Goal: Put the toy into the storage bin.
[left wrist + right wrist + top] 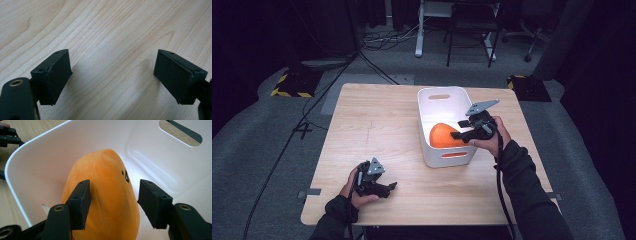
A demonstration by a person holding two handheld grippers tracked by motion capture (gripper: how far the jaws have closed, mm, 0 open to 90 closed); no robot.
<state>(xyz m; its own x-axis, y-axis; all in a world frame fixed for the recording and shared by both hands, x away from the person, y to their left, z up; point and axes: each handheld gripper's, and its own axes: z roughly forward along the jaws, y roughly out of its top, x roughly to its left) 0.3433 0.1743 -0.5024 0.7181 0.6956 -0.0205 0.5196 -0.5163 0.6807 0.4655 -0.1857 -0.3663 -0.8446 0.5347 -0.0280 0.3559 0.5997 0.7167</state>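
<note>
high view: my right gripper [460,131] reaches into the white bin [435,152] at the orange plush toy [442,136] | left gripper view: left gripper [112,75] fingers apart over bare counter [105,30] | right gripper view: fingers [81,202] apart astride the toy; I judge it best to centre, then close gently.

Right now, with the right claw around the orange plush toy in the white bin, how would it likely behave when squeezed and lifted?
The plush toy looks soft and seamed, so it will probably squash between the right claw pads rather than slip. It likely lifts light. Its rounded shape might roll inside the bin if dropped.
</note>
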